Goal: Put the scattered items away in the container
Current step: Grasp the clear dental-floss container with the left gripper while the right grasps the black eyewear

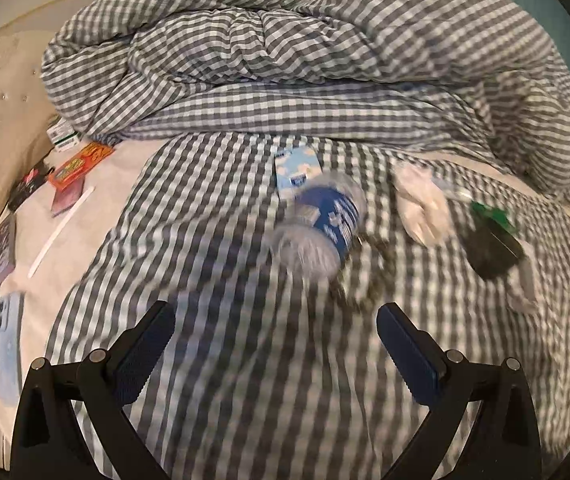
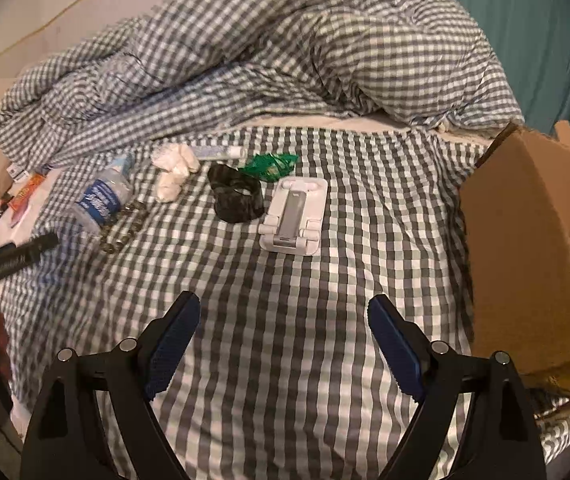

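Plastic bottle (image 2: pixel 103 200) w/ blue label lies on its side on the checked cover, beads just beside it. Black band (image 2: pixel 237 198) and green wrapper (image 2: pixel 271 166) near the centre; white phone stand (image 2: pixel 293 216) lies flat, right of the band. Cardboard box (image 2: pixel 525 248) stands open at the right edge.

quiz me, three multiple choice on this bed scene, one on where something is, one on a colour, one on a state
1. In the right wrist view, the cardboard box stands:
A. at the right edge
B. at the left edge
C. on the heaped duvet

2. The water bottle label is:
A. red
B. blue
C. yellow

3. The right gripper is:
A. shut on the bottle
B. shut on the phone stand
C. open and empty

Answers:
1 A, the box fills the right side.
2 B, a blue band wraps the bottle.
3 C, its fingers stand wide apart over bare checked bedding, short of the phone stand.
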`<action>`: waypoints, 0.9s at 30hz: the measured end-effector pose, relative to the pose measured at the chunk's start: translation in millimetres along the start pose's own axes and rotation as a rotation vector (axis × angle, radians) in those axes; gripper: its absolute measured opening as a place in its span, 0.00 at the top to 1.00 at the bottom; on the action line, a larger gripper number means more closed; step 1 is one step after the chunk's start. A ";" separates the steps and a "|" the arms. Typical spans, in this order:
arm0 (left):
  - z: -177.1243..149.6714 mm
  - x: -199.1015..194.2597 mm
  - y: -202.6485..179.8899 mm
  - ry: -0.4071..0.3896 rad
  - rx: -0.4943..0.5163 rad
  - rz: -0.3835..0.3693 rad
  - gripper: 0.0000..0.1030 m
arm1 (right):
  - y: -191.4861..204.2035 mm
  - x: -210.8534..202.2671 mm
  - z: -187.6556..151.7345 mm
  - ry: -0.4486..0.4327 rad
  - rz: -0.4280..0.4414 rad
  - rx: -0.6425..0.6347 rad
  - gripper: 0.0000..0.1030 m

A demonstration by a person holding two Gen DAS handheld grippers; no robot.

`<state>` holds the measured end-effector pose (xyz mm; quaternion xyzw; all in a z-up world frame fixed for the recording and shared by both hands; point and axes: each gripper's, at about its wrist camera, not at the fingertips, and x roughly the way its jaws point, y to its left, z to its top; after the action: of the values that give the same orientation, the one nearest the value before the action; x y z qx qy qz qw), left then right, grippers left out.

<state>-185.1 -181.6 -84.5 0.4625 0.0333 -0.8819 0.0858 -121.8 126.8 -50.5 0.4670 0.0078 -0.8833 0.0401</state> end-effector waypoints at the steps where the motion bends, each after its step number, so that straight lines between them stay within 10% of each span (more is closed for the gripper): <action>1: 4.9 7.6 -1.5 -0.004 0.007 -0.007 0.00 | -0.6 7.9 1.2 0.013 -0.003 -0.001 0.17; 22: 30.7 124.6 -38.2 0.097 0.076 -0.029 0.01 | -1.7 70.5 38.6 0.050 -0.020 -0.051 0.17; 27: 31.8 119.4 -37.8 0.088 0.077 -0.064 0.38 | 11.9 77.5 62.4 0.001 0.031 -0.098 0.17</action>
<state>-284.2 -163.2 -165.2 0.5022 0.0180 -0.8637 0.0382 -215.8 106.9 -79.0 0.4652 0.0441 -0.8808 0.0767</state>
